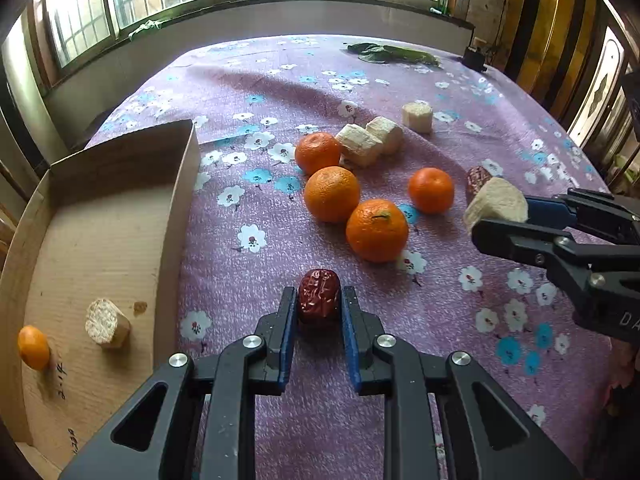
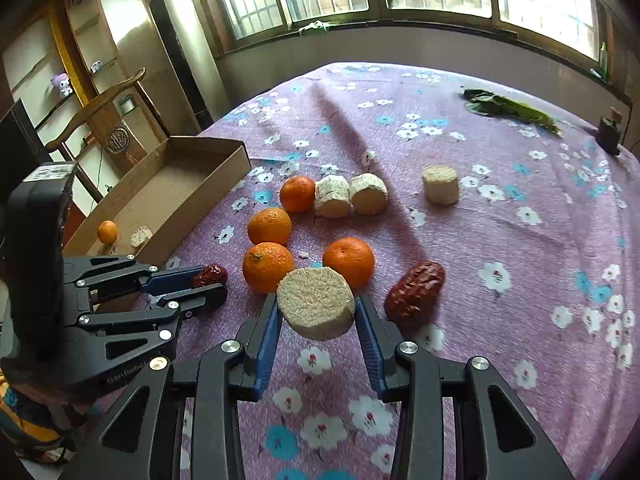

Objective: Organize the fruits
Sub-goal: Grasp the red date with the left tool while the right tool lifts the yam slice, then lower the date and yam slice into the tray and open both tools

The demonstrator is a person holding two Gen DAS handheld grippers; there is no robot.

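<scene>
Left gripper (image 1: 319, 306) fingers clamped on a date (image 1: 319, 294) still resting on the bench (image 1: 248, 280), likely bound for the box (image 1: 100, 248) at left, which holds one orange and one cane piece. Right gripper (image 2: 316, 312) fingers clamped on a cane piece (image 2: 315, 307), lifted clear of the cloth, probably headed for the box too.

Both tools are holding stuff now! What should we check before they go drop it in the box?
1. Left tool grips the red date: ok, both pads touch its sides.
2. Right tool grips the pale cane chunk: ok, and it looks lifted off the cloth.
3. Date lifted off the tablecloth: cannot tell.
4. Cardboard box has bare floor left: ok, it holds only a small orange and a cane piece.
5. Way to the box is open: ok for the left tool; the right tool's way crosses the left one, not ok.
</scene>
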